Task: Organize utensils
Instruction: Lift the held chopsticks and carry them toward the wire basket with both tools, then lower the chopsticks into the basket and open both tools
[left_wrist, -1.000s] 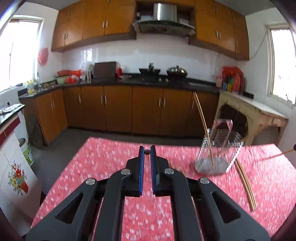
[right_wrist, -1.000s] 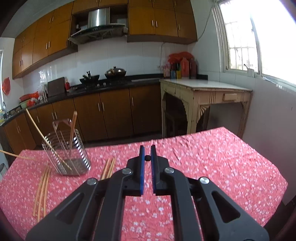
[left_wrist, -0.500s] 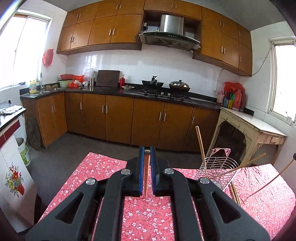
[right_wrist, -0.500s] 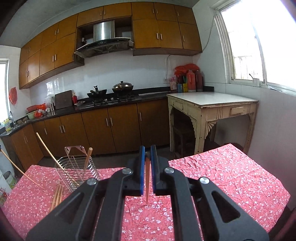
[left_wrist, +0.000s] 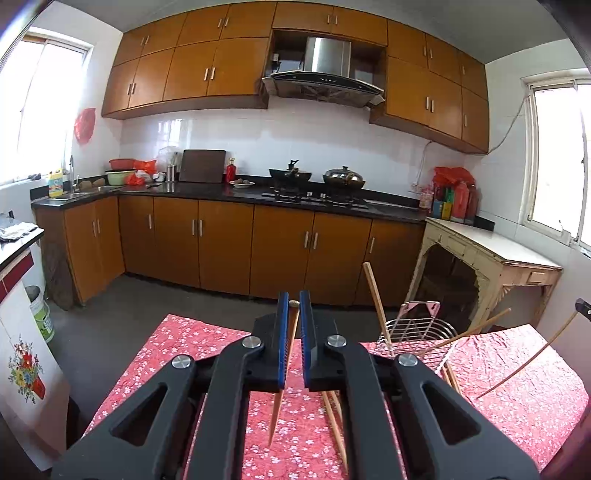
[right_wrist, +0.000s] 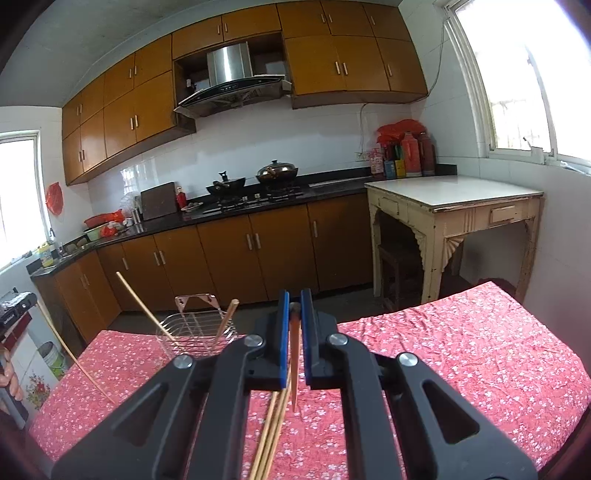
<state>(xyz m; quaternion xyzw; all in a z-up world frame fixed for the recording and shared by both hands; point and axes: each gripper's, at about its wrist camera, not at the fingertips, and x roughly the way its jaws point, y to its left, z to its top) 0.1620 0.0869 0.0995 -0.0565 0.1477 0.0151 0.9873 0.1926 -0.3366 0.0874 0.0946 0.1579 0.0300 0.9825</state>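
My left gripper is shut on a wooden chopstick that hangs point down above the red floral tablecloth. My right gripper is shut on another chopstick, also hanging point down. A wire utensil basket stands to the right in the left wrist view, with chopsticks leaning in it. It shows left of centre in the right wrist view with two sticks in it. Loose chopsticks lie on the cloth.
The right gripper's stick shows at the right edge of the left wrist view. The left one shows at the left of the right wrist view. Kitchen cabinets and a cream side table stand beyond the table.
Both grippers have lifted away from the tablecloth, each carrying a chopstick, and the views have tilted up toward the kitchen. The basket now sits lower in both views.
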